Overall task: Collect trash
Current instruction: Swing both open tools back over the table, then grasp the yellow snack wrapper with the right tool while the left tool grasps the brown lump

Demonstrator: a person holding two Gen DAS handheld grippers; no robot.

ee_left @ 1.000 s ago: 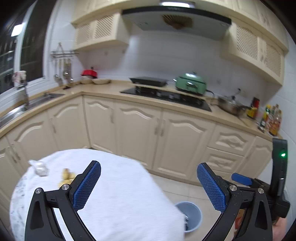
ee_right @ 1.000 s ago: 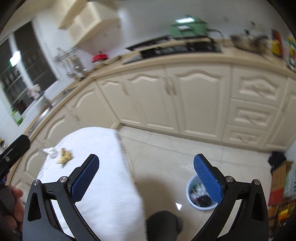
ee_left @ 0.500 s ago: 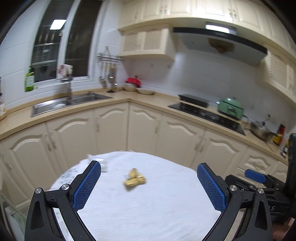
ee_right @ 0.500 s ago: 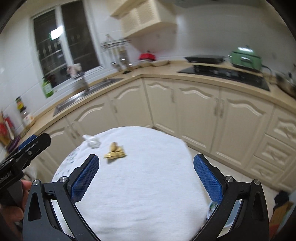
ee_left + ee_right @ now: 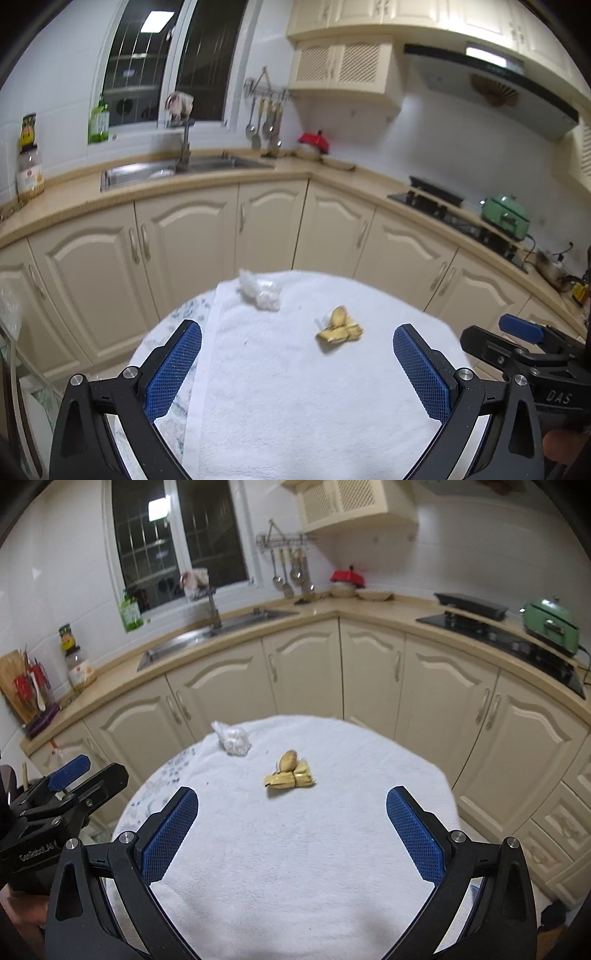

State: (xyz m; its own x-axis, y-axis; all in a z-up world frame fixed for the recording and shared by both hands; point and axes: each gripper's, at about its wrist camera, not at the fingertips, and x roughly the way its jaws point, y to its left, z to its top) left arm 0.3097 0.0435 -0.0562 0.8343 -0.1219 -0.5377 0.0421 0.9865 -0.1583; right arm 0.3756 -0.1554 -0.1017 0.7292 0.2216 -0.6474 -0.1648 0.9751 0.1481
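A crumpled yellow wrapper (image 5: 339,328) (image 5: 289,775) lies near the middle of a round table under a white towel (image 5: 295,398) (image 5: 295,849). A white plastic wad (image 5: 259,293) (image 5: 232,737) sits at the table's far left edge. My left gripper (image 5: 297,369) hovers open over the near side of the table, nothing between its blue pads. My right gripper (image 5: 291,834) is open too, the wrapper ahead of it and between its fingers' lines. Each gripper shows at the side of the other's view.
Cream kitchen cabinets (image 5: 306,664) wrap around behind the table, with a sink (image 5: 177,171), a black hob (image 5: 498,631) and a green pot (image 5: 550,626) on the counter. A hand (image 5: 14,904) holds the left gripper's handle.
Both views swung left from the floor and the blue trash bin to face the table and sink. The wrapper and the plastic wad now sit centred ahead. Both grippers stayed open.
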